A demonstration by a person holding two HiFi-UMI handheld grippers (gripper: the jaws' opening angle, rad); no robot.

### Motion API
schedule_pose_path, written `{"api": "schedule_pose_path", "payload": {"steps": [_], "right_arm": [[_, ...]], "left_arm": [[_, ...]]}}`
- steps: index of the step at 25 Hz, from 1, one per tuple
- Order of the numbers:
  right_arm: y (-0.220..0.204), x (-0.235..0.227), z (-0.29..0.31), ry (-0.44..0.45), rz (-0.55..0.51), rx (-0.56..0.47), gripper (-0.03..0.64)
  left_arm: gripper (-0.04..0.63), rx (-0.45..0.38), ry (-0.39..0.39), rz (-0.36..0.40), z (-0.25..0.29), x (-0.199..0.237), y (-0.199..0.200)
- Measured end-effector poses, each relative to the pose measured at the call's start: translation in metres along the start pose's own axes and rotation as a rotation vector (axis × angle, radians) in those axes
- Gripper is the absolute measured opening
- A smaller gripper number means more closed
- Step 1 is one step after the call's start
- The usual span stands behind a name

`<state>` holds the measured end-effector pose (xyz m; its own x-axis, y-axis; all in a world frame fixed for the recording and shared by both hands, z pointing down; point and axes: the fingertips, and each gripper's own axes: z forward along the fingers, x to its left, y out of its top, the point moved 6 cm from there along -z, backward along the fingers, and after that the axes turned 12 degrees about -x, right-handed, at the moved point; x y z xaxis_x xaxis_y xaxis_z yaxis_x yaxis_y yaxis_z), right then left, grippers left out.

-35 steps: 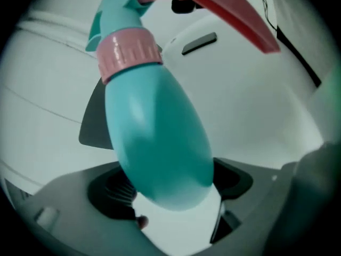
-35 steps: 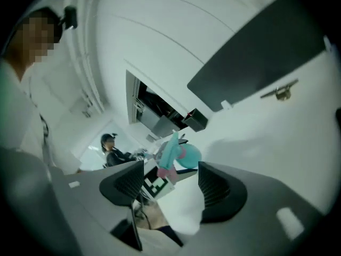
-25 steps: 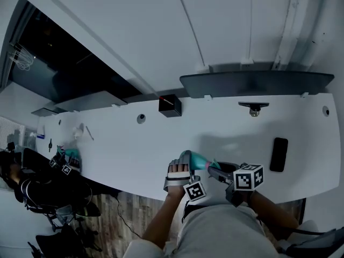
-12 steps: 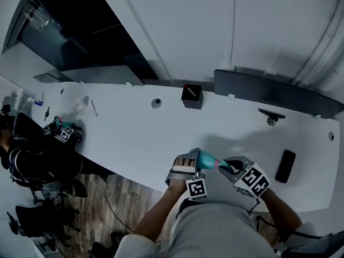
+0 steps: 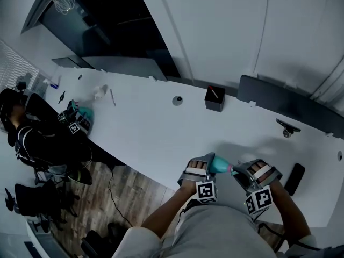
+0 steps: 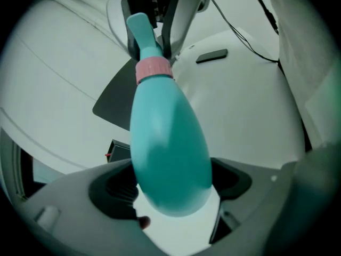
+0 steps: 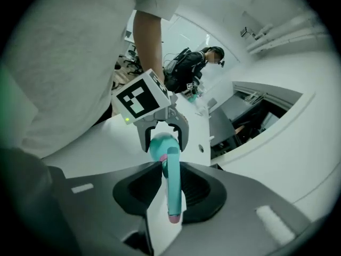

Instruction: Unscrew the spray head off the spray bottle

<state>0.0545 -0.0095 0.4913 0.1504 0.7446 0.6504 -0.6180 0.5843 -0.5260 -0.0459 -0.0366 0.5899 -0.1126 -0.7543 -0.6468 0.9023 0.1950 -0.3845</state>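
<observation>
A teal spray bottle (image 5: pixel 219 166) is held level above the white table's (image 5: pixel 161 133) near edge. My left gripper (image 5: pixel 206 169) is shut on its fat body (image 6: pixel 168 143), one jaw on each side. A pink collar (image 6: pixel 153 68) joins the body to the teal spray head (image 6: pixel 141 33). My right gripper (image 5: pixel 240 172) faces the left one. Its jaws have just been closing and now press on the spray head (image 7: pixel 172 188), which lies between the pads. In the right gripper view the left gripper (image 7: pixel 161 135) clasps the bottle's far end.
A black phone (image 5: pixel 294 177) lies on the table to the right. A black box (image 5: pixel 214 98) and a small black stand (image 5: pixel 287 128) are farther back, before a dark panel (image 5: pixel 285 104). At the far left another person (image 5: pixel 21 128) handles a second teal bottle (image 5: pixel 83 114).
My right gripper has closed in on the spray head. The left gripper has rolled a little with the bottle. The head view has swung, so the table now slants.
</observation>
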Motion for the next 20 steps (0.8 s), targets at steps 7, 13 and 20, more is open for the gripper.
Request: {"api": "schedule_pose_path", "payload": {"steps": [7,13,20], "right_arm": [[0.012,-0.040,-0.055,-0.357,1.244,-0.462,0.232],[-0.011,0.001,-0.032,-0.195,2.514,-0.754,0.242],[-0.048,0.002,0.005,-0.365,2.655,-0.673,0.226]], "left_arm": [[0.417,0.066,0.259,-0.031,-0.006,0.037,-0.021],[0.417,0.127,0.471,0.140,-0.016,0.066,-0.019],[0.417,0.103,0.499,0.280,-0.023,0.053,-0.008]]}}
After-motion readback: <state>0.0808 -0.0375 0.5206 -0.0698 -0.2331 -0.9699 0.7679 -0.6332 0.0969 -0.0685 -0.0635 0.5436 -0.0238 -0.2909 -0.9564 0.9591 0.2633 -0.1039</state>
